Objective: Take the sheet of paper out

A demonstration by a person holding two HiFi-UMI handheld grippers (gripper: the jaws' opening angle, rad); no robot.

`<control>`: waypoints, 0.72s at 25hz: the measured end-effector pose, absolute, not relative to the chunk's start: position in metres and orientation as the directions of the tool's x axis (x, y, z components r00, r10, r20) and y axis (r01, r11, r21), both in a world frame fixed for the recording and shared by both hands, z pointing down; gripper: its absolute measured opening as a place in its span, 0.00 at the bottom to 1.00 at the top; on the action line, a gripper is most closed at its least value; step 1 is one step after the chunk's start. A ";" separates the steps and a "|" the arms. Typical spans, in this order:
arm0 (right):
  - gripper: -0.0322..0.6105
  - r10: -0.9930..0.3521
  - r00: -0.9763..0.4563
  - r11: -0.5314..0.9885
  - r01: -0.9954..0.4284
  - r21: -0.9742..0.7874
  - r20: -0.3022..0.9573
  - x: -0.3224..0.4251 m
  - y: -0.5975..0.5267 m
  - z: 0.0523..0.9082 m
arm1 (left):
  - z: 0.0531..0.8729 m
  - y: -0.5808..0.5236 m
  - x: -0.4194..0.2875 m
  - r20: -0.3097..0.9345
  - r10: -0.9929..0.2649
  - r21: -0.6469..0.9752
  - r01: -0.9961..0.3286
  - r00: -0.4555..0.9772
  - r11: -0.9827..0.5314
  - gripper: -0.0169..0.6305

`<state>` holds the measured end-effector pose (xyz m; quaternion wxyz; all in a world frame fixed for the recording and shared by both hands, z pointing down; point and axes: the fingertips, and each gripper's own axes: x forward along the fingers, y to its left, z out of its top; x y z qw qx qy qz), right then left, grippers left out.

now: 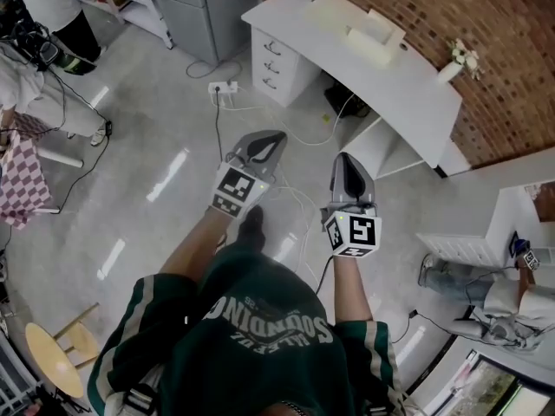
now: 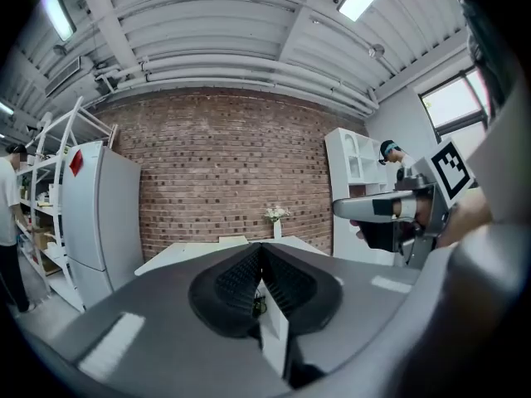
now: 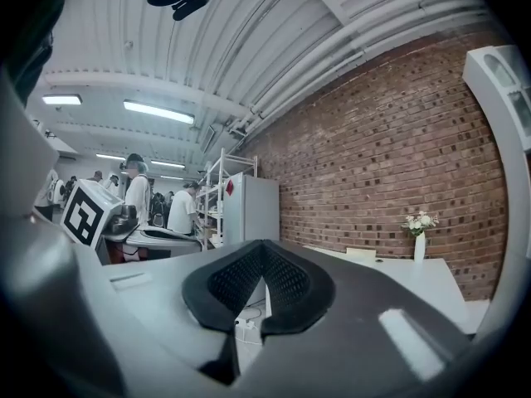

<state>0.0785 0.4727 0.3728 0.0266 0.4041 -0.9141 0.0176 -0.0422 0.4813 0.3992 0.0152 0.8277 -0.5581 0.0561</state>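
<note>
- The left gripper [image 1: 276,137] is clenched: in its own view the two black ribbed pads [image 2: 236,280] meet at the tips with nothing between them.
- The right gripper [image 1: 344,157] is clenched as well, its pads [image 3: 286,280] closed tip to tip and empty.
- Both grippers are held out level in front of the person, side by side and apart, above a glossy grey floor [image 1: 156,198].
- Both point towards a white desk [image 1: 416,76] that stands against a brick wall [image 1: 486,24].
- The sheet of paper cannot be made out from here. A cream boxy thing [image 1: 360,29] sits on the desk top, too far off to tell what it holds.
- A small white vase with flowers [image 1: 460,59] stands near the desk's wall-side end.
- The desk has drawers [image 1: 273,63] at its left end. A white power strip [image 1: 224,89] lies on the floor just beside them, with cables trailing from it.
- A grey fridge [image 2: 99,214] stands left of the desk.
- A white shelf unit [image 1: 512,224] is at the right edge of the head view.
- A round wooden stool [image 1: 56,358] is at the lower left.
</note>
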 end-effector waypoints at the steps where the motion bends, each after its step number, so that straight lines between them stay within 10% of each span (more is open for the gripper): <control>1: 0.05 -0.741 -0.669 0.669 -0.743 -0.010 0.064 0.073 0.462 0.372 | 0.398 0.470 -0.047 0.111 -0.920 -0.042 -0.923 0.375 -0.382 0.04; 18: 0.05 -0.784 -0.612 0.613 -0.790 -0.025 0.101 0.005 0.351 0.387 | 0.410 0.349 -0.115 0.130 -0.888 -0.054 -0.891 0.442 -0.451 0.04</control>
